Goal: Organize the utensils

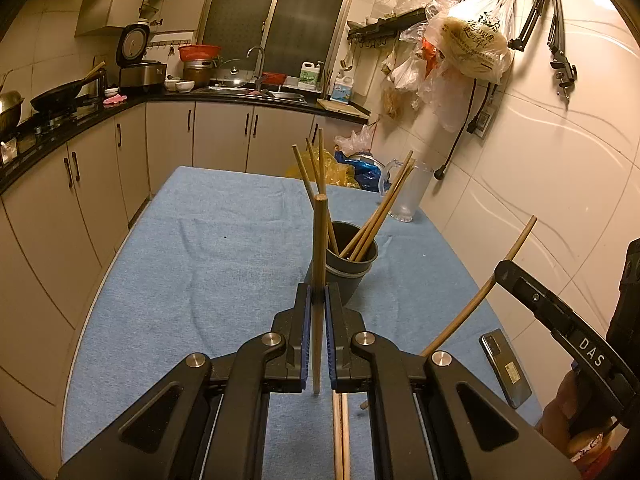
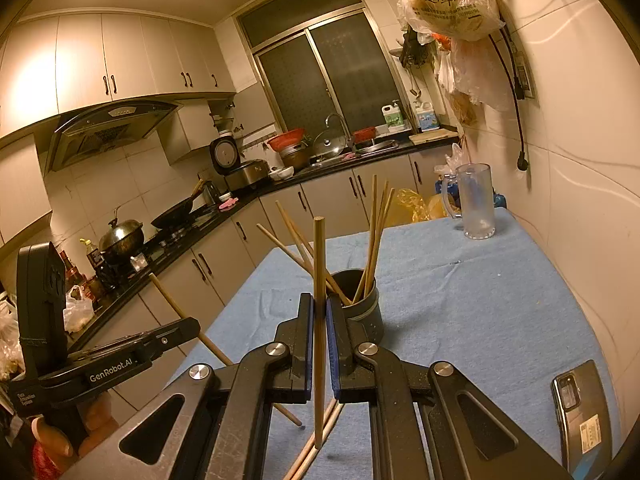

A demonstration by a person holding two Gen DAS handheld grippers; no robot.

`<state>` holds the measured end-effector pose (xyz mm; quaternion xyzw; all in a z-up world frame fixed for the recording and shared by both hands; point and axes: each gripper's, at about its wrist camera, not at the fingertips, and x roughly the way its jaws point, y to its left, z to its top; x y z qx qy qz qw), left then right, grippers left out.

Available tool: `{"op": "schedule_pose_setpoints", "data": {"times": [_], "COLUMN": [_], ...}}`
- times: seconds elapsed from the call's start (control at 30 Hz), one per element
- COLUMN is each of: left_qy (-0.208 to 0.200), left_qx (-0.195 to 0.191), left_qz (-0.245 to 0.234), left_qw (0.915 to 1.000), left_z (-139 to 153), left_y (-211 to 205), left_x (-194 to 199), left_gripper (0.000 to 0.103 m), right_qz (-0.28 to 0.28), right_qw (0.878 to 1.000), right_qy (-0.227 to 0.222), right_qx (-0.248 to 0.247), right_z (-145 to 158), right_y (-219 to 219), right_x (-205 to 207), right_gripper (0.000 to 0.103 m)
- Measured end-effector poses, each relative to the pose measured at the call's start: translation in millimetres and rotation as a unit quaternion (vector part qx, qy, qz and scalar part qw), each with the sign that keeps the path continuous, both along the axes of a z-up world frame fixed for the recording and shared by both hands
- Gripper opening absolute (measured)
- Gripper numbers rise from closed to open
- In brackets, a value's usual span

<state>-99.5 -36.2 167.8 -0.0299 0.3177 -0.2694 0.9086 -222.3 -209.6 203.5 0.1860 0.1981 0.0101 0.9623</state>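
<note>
Left wrist view: my left claw [image 1: 319, 300] is clamped mid-shaft on a light, stiff, slippery chopstick [image 1: 319, 248], my right claw [image 2: 320, 312] likewise.

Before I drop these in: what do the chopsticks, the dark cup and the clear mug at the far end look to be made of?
Chopsticks: most likely bamboo or wood, with a matte tan, unlacquered look.
Dark cup: probably plastic; matte grey, thin wall, stepped band. Coated metal is possible.
Clear mug: glass or clear plastic; see-through, frosted-looking wall, thick handle. I cannot tell which.
</note>
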Motion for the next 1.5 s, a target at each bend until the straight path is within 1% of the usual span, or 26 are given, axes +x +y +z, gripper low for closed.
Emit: {"op": "schedule_pose_setpoints", "data": {"times": [0.5, 0.8, 1.03, 1.3, 1.5], "left_qy": [0.0, -0.015, -0.029, -0.043, -0.05], "left_qx": [-0.004, -0.005, -0.006, -0.016, -0.027], "left_qz": [-0.003, -0.011, -0.02, -0.025, -0.025], "left_qw": [1.0, 0.9998, 0.9993, 0.9986, 0.9981], "left_z": [3, 18, 36, 55, 65], "left_y": [0, -7, -20, -30, -34], "left_x": [0, 2, 6, 18, 28], "left_gripper": [0.006, 0.006, 0.006, 0.006, 0.006], "right_qz": [-0.008, -0.02, -0.03, -0.042, -0.05], "right_qw": [1.0, 1.0, 0.999, 0.998, 0.996], "right_qy": [0.0, -0.014, -0.021, -0.034, -0.047], "right_qx": [0.009, 0.015, 0.024, 0.031, 0.05], "right_z": [4, 14, 23, 38, 45], "right_y": [-8, -22, -37, -51, -60], "right_x": [-2, 0, 6, 20, 30], "right_gripper": [0.007, 0.007, 0.007, 0.007, 0.007]}}
